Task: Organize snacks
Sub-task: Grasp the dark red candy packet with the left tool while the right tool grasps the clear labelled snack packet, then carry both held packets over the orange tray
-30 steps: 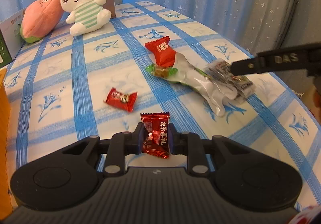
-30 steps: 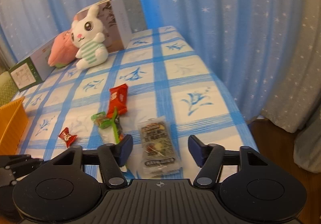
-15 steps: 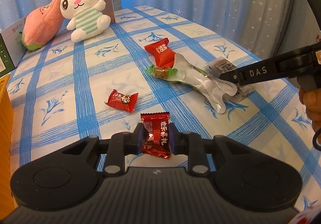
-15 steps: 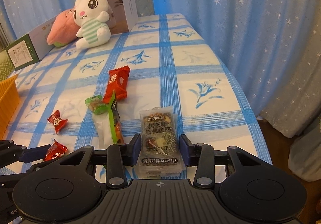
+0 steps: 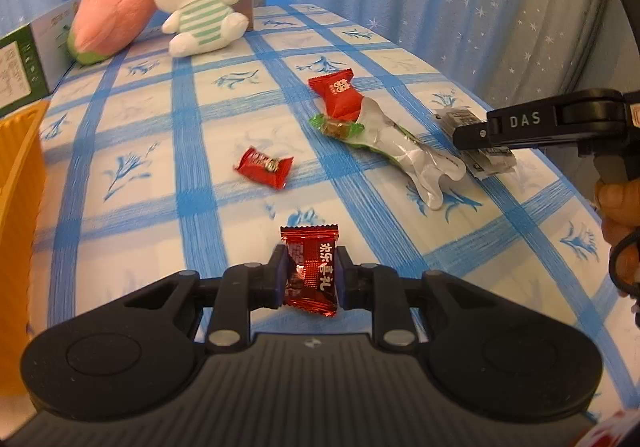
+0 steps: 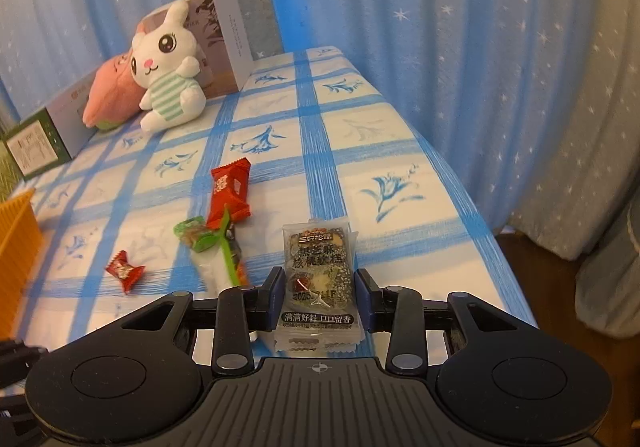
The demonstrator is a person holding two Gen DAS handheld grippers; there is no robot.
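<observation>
Over the desk [image 5: 208, 151], left tongs [image 5: 310, 275] clamp a dark red candy [image 5: 310, 271]; right tongs [image 6: 318, 297] are closing around the sesame cake packet [image 6: 318, 263].

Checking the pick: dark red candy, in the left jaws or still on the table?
In the jaws. The left gripper is shut on the candy; both pads press its sides.
</observation>
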